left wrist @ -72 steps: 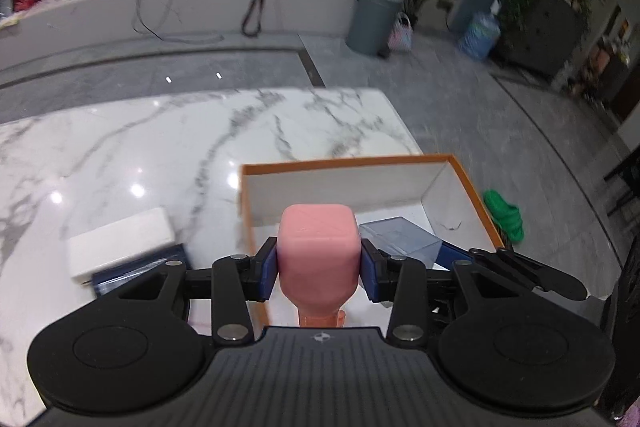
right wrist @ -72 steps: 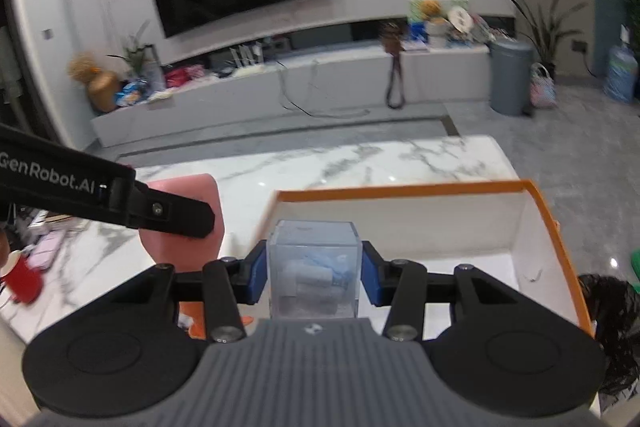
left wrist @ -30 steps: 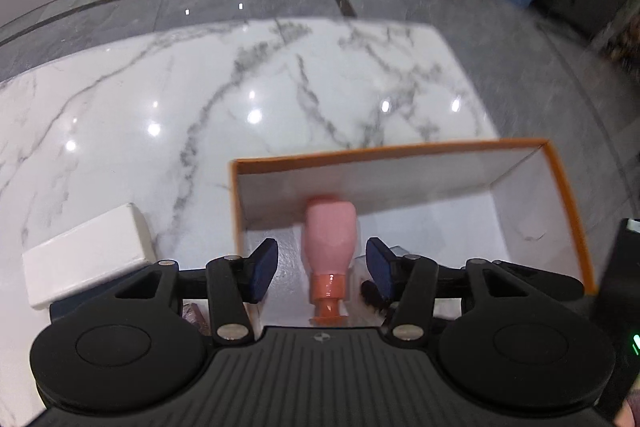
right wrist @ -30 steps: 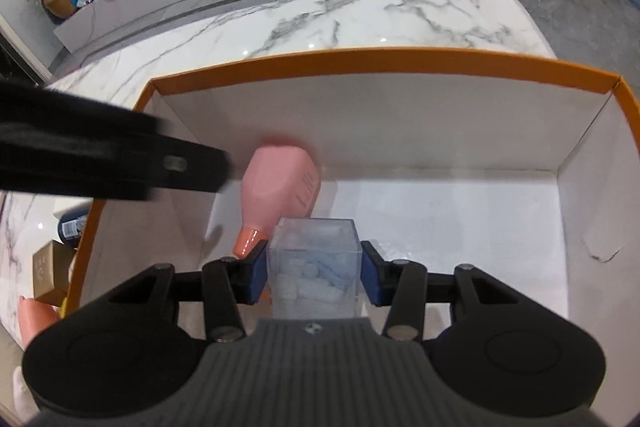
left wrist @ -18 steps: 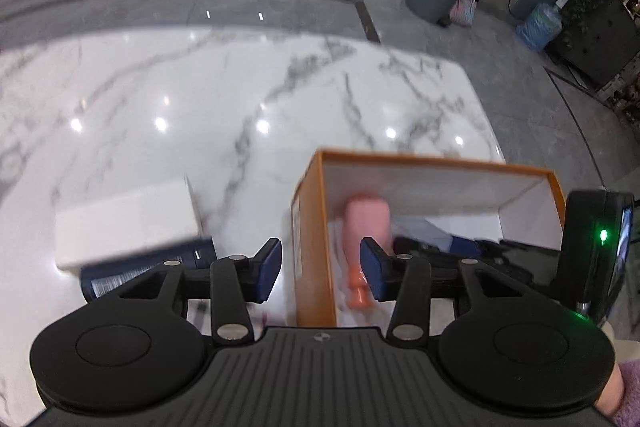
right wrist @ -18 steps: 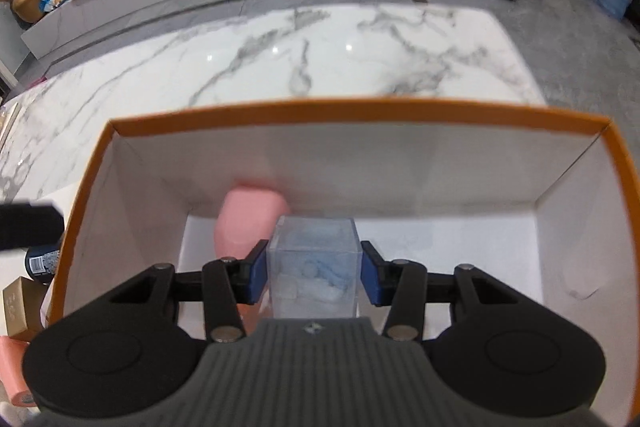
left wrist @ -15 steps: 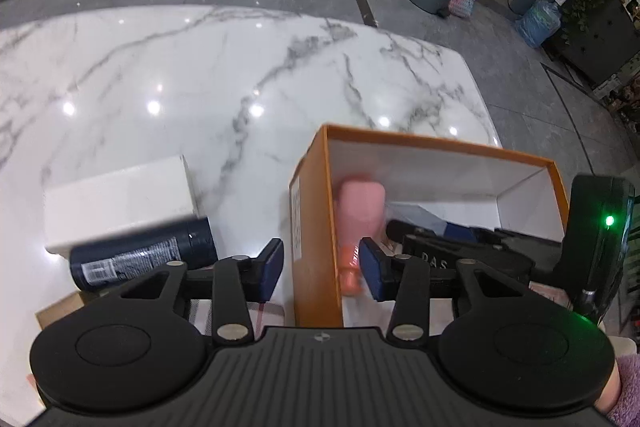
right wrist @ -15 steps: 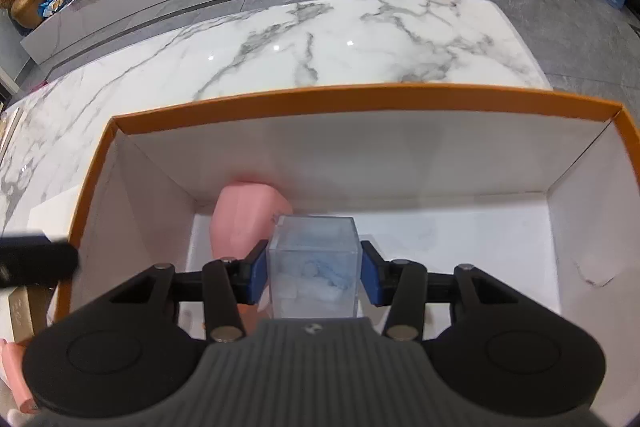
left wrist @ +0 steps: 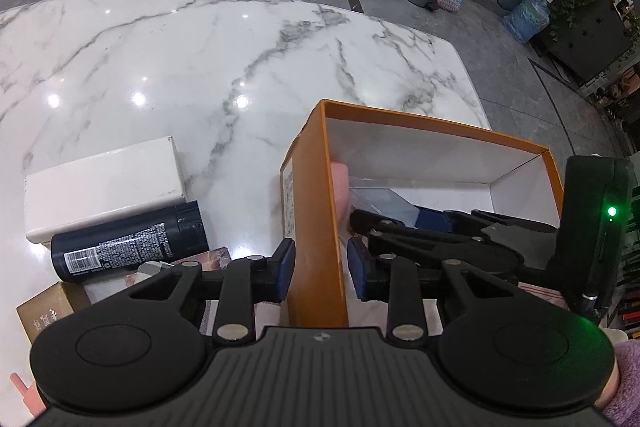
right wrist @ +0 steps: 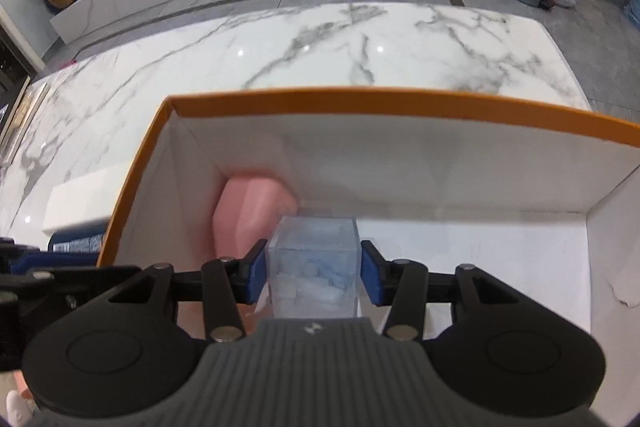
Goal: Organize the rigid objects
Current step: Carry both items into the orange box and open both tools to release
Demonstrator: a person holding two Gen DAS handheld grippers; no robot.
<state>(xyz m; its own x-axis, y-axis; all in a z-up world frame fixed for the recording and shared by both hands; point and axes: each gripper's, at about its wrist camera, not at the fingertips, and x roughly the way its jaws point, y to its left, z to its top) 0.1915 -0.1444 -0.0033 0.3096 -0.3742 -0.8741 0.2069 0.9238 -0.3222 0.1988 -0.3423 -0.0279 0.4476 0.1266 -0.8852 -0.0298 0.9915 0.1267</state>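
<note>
Now | my right gripper clamps the clear box low inside the orange box, lower centre, touching the pink bottle | left gripper just closing, nearly shut, empty — straddling the wall | risk: releasing tips it onto the bottle.

A bottle lies in the box's left corner; outside to its left, a can lies before a carton.
</note>
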